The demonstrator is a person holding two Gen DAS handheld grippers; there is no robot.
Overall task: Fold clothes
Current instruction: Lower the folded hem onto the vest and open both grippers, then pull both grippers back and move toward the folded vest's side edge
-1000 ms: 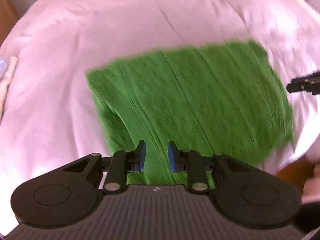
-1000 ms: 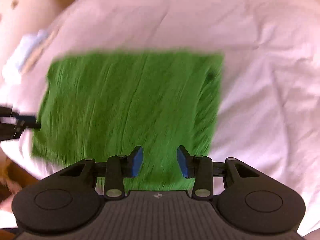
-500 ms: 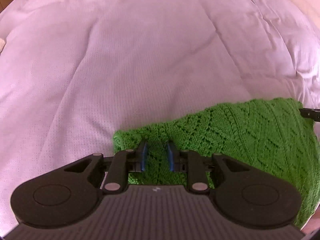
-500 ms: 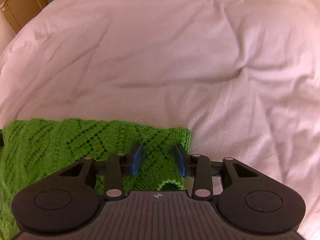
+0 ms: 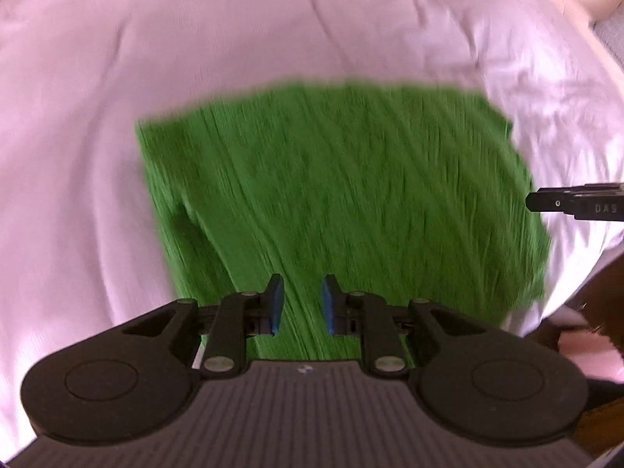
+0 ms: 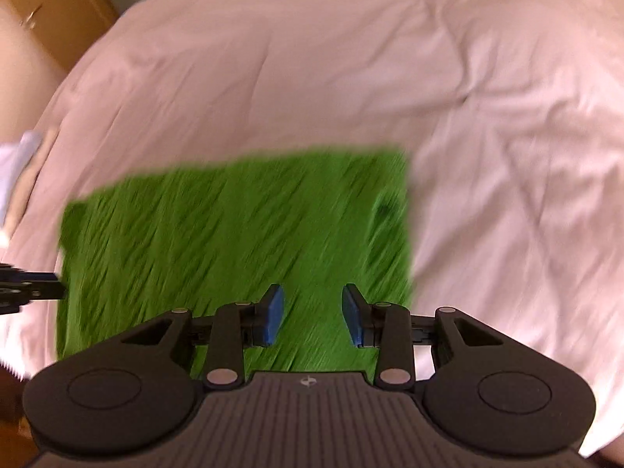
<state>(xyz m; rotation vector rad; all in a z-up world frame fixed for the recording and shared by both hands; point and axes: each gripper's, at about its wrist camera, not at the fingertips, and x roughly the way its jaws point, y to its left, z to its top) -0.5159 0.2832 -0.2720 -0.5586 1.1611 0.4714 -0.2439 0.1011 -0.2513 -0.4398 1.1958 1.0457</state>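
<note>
A green knitted garment (image 5: 335,199) lies flat on the bed (image 5: 273,31), spread over the pale bedcover as a compact rectangle, near the edge of the bed closest to the person. Both views are smeared by motion, so the knit pattern and any seams are hard to read, but the outline is tidy: straight sides, squared corners, and no sleeve or loose flap sticks out. A darker dent near one side edge hints at a doubled layer underneath, though the blur leaves that uncertain. The left claw (image 5: 300,304) hangs over the near edge of the garment with its blue pads close together; its jaws have just been closing, and no cloth shows pinched between them. The right claw (image 6: 314,314) hangs over the near edge on the other side, its pads standing a moderate gap apart with only the flat knit showing behind the gap, so it holds nothing either. Judging by the neat shape and the two empty claws, at least one fold looks done and the garment is laid down; what is left is probably a further fold to halve it, or setting it aside for the next piece
</note>
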